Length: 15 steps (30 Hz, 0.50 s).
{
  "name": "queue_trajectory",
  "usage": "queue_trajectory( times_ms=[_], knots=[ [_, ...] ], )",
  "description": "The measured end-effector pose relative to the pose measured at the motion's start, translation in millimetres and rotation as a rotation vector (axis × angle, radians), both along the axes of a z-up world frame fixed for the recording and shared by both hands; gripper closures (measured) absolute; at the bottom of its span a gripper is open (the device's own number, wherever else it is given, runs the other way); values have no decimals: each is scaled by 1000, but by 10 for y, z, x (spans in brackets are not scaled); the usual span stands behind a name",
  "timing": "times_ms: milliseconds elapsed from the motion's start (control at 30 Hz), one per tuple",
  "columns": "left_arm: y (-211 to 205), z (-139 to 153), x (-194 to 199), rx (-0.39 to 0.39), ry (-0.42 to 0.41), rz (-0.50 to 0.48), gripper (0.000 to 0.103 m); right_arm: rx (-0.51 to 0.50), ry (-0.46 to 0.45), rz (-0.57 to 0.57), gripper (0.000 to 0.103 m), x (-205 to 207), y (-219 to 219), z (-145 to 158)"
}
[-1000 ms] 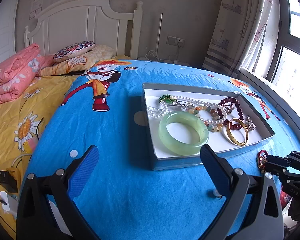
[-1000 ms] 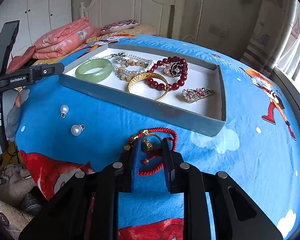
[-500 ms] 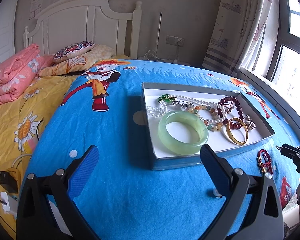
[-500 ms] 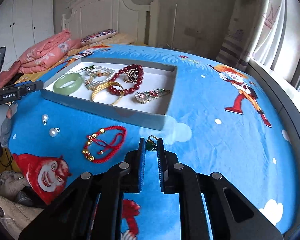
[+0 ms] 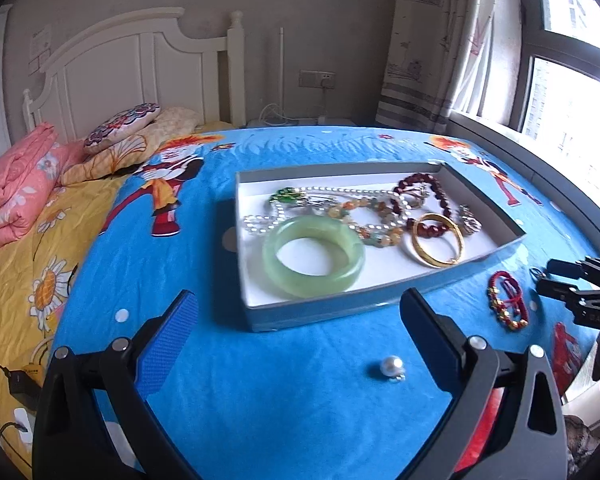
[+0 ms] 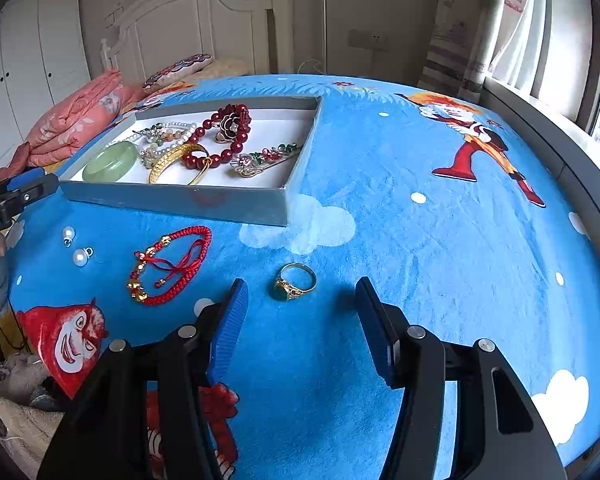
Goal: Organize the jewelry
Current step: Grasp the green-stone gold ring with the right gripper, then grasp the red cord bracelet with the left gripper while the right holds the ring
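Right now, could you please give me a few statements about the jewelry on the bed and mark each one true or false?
1. The green bangle lies inside the tray. True.
2. The gold ring is clamped in the right claw. False: it lies on the blanket ahead of the opening fingers, untouched.
3. The red cord bracelet lies outside the tray. True.
4. Both loose pearls sit in the tray. False: they rest on the blanket.
5. The left claw holds a pearl. False: it is open and empty.
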<state>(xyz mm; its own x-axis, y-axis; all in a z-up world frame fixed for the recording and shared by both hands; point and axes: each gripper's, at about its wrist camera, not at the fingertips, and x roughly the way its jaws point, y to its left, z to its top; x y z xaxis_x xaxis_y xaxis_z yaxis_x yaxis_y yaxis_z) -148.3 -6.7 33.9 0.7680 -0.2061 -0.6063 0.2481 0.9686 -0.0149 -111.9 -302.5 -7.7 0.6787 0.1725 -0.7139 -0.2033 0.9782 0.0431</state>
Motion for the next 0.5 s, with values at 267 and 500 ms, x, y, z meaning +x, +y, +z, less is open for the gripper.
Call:
queue_trajectory(
  times_ms=[267, 500],
  knots=[
    [-772, -12, -346, 134, -7, -282, 3, -11, -27, -18, 73, 8, 0, 3],
    [-1164, -193, -308, 132, 124, -432, 3, 36, -61, -31, 85, -6, -98, -26]
  ],
)
